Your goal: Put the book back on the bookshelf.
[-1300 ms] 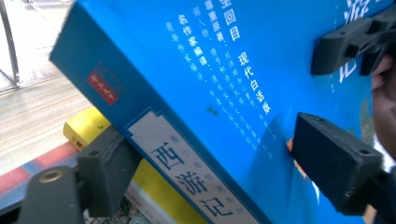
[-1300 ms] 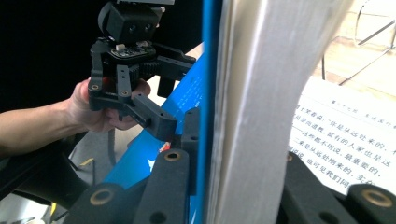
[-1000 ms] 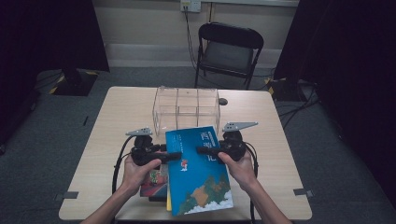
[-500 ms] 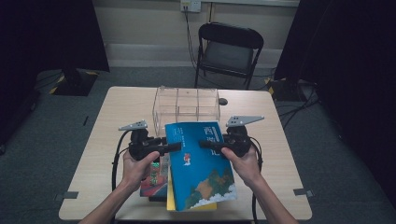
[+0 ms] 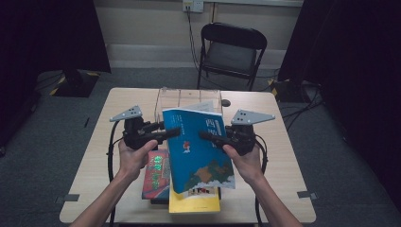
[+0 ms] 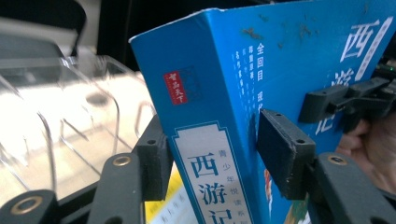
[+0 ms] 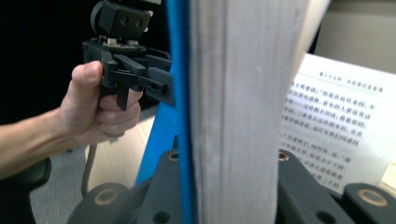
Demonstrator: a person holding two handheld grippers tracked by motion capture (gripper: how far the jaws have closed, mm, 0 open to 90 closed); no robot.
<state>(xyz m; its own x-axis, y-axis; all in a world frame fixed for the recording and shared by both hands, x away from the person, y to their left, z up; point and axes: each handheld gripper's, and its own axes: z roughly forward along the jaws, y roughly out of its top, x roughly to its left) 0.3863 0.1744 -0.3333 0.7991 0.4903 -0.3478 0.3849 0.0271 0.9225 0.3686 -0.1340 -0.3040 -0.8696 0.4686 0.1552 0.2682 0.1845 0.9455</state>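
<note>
A: High view, left side first: left gripper [image 5: 174, 132] clamped on the spine edge of the blue book [image 5: 201, 149]. Its jaws have just been closing, book between them.

B: Left gripper view agrees, pads either side of the spine, pressing. Book's position?

A: Lifted and tilted above the table [image 5: 283, 161], over a red book [image 5: 156, 172] and a yellow book [image 5: 195, 203], just in front of the clear plastic rack [image 5: 189, 97].

B: Right side?

A: Right gripper [image 5: 204, 135] clenched on the opposite edge. Right gripper view has the page block [image 7: 233, 107] squeezed between its jaws, one loose printed page [image 7: 336, 121] fanned out beside it.

B: Background?

A: Black folding chair [image 5: 231, 49] beyond the table.
</note>
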